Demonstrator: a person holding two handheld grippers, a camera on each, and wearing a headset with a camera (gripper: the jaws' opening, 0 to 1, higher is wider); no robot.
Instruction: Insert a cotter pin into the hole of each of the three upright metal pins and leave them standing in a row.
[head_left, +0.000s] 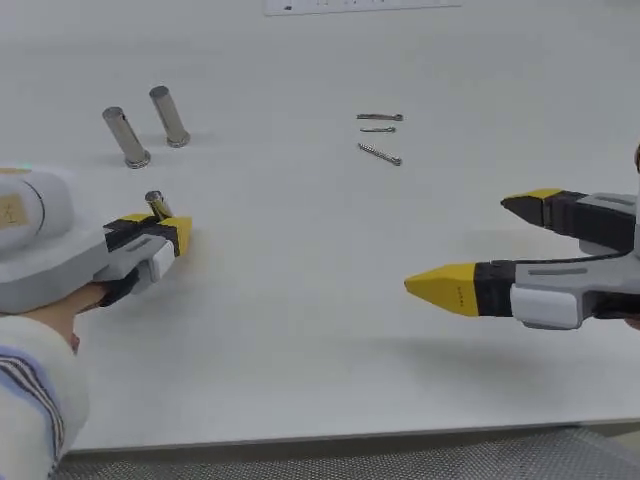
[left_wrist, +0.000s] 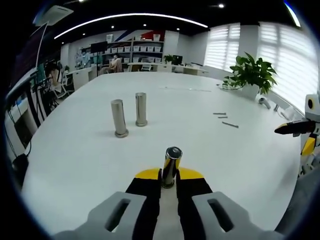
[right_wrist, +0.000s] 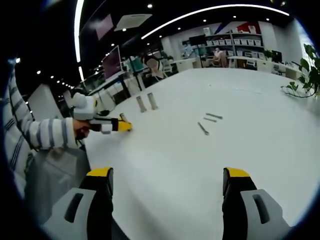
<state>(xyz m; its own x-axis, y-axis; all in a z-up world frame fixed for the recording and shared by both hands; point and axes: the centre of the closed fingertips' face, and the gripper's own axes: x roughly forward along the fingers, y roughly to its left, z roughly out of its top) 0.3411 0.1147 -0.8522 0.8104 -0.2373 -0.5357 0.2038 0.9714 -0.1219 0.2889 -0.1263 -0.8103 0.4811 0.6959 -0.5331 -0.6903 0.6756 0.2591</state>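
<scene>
Two upright metal pins (head_left: 125, 136) (head_left: 169, 116) stand at the far left of the white table (head_left: 300, 300); in the left gripper view they are pins (left_wrist: 119, 118) (left_wrist: 141, 109). My left gripper (head_left: 160, 232) is shut on a third metal pin (left_wrist: 171, 166), its top showing between the yellow tips (head_left: 155, 203). Three cotter pins (head_left: 380, 117) (head_left: 377, 129) (head_left: 380, 154) lie loose at centre far, also cotter pins (right_wrist: 207, 122). My right gripper (head_left: 475, 250) hovers open at the right, nothing between its fingers (right_wrist: 240, 180).
A potted plant (left_wrist: 252, 75) stands at the table's far side. Office desks and shelves lie beyond the table. A striped sleeve (head_left: 30, 400) shows at lower left. The table's front edge (head_left: 300, 440) runs along the bottom.
</scene>
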